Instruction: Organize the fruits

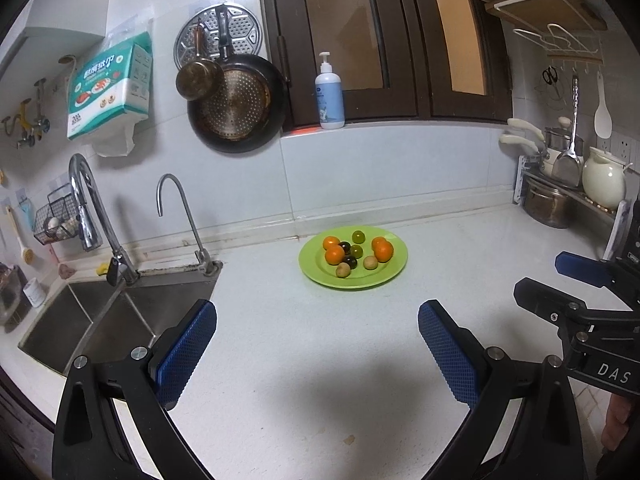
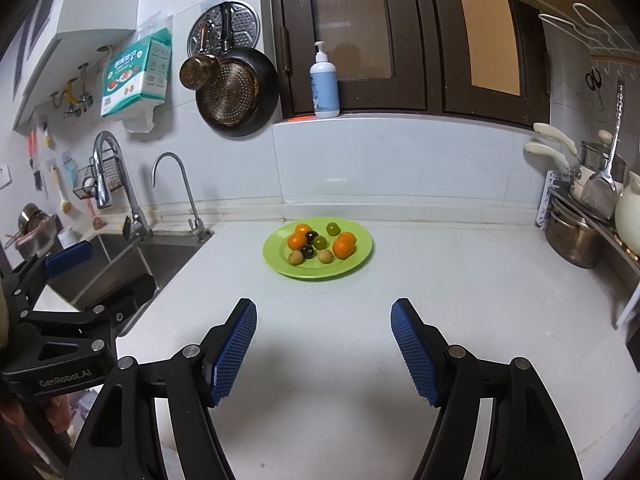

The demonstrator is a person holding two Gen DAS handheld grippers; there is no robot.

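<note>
A green plate [image 1: 390, 276] [image 2: 276, 264] sits on the white counter near the back wall. It holds several small fruits: oranges [image 1: 383, 251] [image 2: 343, 248], dark grapes [image 1: 351, 261] [image 2: 307, 251], green grapes [image 1: 358, 236] [image 2: 332, 228] and tan longans [image 1: 343, 270] [image 2: 296, 257]. My left gripper [image 1: 318, 354] stands open over the counter, well short of the plate, nothing between its blue pads. My right gripper [image 2: 324, 350] is open too, empty, the plate ahead and slightly left. Each gripper also shows at the edge of the other's view, the right gripper [image 1: 560, 276] and the left gripper [image 2: 64, 264].
A steel sink [image 1: 104, 320] [image 2: 120, 264] with two faucets lies to the left. Pans [image 1: 236, 104] hang on the wall. A soap bottle [image 1: 330, 96] stands on the window ledge. A rack with pots and a cream jug [image 1: 602, 178] fills the right end.
</note>
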